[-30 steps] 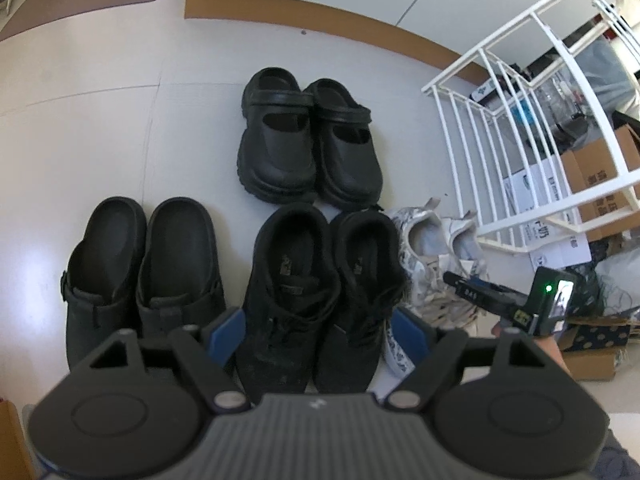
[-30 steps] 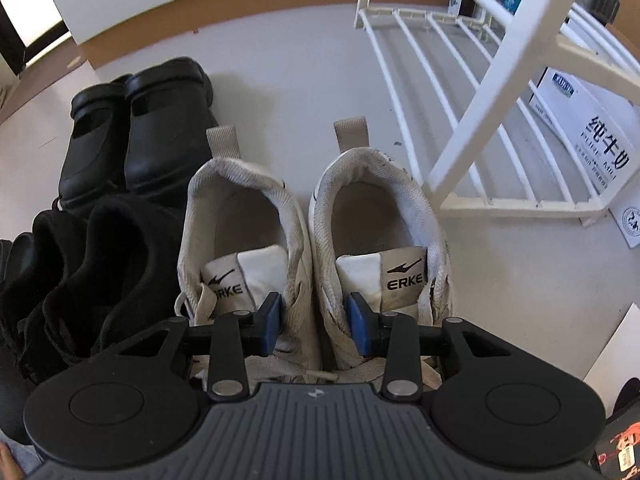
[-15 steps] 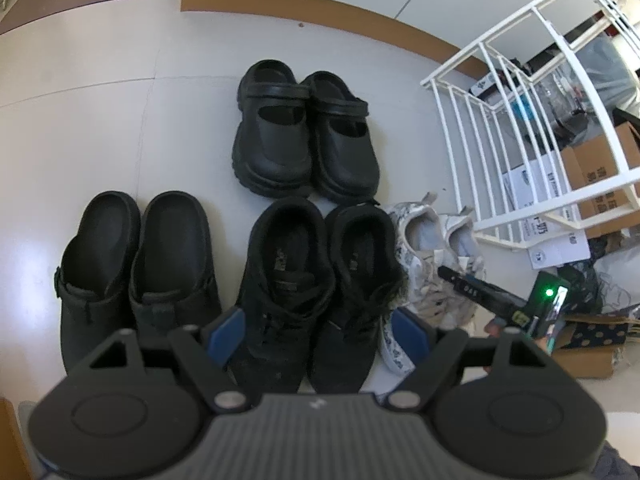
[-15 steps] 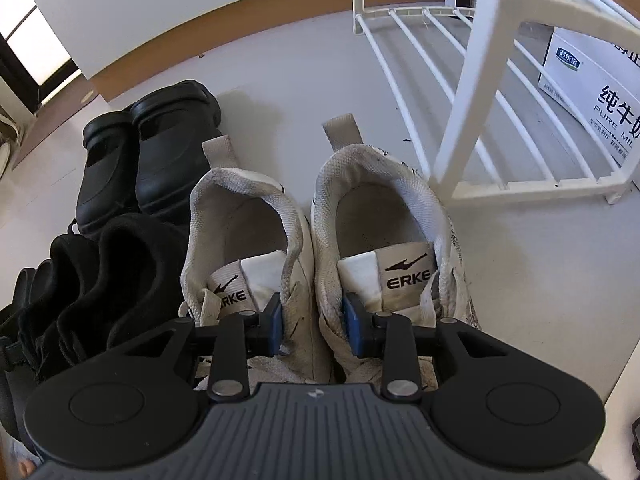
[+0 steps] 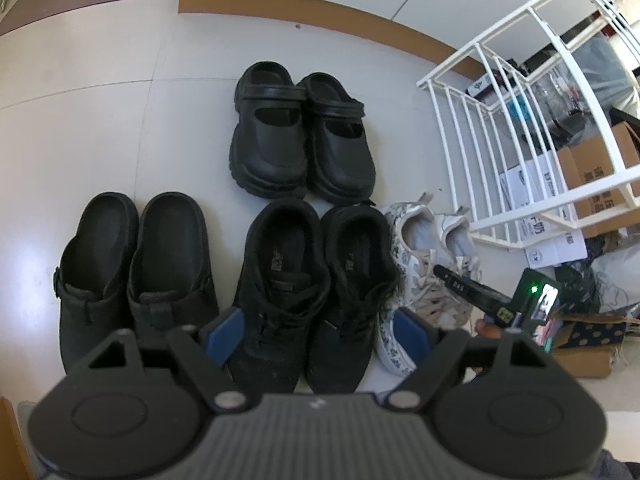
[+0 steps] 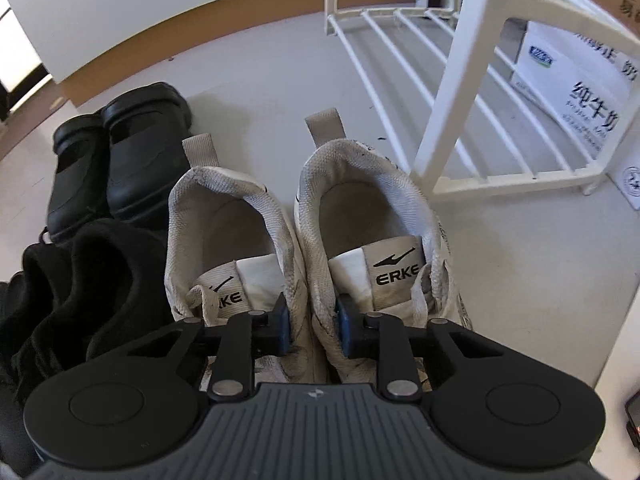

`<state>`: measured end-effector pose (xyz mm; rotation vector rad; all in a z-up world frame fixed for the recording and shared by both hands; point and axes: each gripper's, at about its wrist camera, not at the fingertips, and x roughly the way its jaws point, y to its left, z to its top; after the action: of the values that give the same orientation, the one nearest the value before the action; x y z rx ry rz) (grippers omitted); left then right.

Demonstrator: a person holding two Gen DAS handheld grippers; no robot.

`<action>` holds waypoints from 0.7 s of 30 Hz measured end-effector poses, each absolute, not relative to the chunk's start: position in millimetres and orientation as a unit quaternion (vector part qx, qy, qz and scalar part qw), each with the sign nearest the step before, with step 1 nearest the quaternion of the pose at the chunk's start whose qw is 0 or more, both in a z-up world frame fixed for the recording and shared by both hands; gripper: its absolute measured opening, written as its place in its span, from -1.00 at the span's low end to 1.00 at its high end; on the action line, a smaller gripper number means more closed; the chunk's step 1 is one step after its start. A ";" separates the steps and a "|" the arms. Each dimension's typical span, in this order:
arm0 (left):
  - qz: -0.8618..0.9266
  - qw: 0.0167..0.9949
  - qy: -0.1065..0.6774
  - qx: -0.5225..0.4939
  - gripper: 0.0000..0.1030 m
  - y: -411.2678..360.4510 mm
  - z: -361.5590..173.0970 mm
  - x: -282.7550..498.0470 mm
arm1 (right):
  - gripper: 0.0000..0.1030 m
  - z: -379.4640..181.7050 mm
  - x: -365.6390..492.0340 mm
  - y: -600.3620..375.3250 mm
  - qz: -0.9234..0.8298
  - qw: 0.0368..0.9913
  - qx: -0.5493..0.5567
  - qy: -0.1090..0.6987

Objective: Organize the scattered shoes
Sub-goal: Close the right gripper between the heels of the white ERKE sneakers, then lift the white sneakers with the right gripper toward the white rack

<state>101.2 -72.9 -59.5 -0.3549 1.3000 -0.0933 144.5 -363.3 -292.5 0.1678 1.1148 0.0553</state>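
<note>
Right gripper [image 6: 311, 322] jaws closing on the inner walls of the white ERKE sneakers [image 6: 304, 240], pads pressing them together, left gripper [image 5: 316, 330] jaws wide, empty, above black lace-up sneakers [image 5: 308, 276] on the floor [image 5: 100, 128]

Pale tiled floor [image 5: 100, 92]. On it: black clogs [image 5: 132, 264] left, black sneakers [image 5: 308, 280] centre, chunky black shoes [image 5: 300, 148] farther, white sneakers [image 6: 304, 240] right; white rack [image 5: 532, 120] stands far right.
</note>
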 end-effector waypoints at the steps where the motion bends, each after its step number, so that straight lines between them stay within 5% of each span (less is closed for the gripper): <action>1: -0.050 0.779 0.604 -0.161 0.63 -66.6 -59.2 101.3 | -0.55 -292.1 143.9 -363.6 0.022 0.845 0.084 0.527; 21: -0.074 0.797 0.579 -0.158 0.65 -71.3 -46.4 101.6 | -0.62 -232.6 132.1 -359.4 0.035 0.883 0.111 0.454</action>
<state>101.6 -71.3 -46.4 -0.3399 1.2431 -0.1584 132.1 -359.4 -232.6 0.2303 0.9449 0.0719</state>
